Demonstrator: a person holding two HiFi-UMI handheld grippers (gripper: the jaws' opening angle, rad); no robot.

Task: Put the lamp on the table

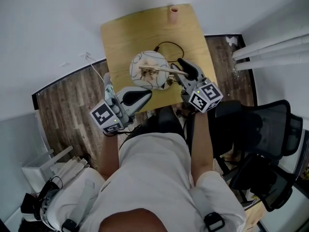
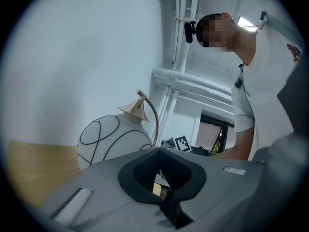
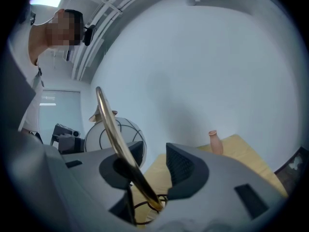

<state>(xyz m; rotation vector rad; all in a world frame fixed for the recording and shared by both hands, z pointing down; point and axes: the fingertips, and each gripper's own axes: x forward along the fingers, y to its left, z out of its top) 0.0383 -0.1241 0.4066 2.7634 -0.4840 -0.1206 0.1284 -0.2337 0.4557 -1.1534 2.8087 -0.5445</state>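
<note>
Vase [image 3: 213, 142]: right gripper view only, not left's. Both level; left gripper [image 2: 161, 153] clenched, empty; right gripper [image 3: 155, 154] released around lamp stem [image 3: 112, 129].

Up top, the head view stares steeply down over the person [image 1: 154, 163] onto the wooden table [image 1: 120, 33], far enough back to take in its whole top. Down low, the left gripper [image 1: 145, 95] view rides level, close beside the globe lamp [image 1: 147, 70], facing across it toward the person, while the right gripper [image 1: 180, 67] view sits tight against the lamp's brass arm [image 3: 113, 134], facing the small vase [image 3: 214, 141] at the table's far edge. All three share the lamp; head and right gripper views also share the vase.
</note>
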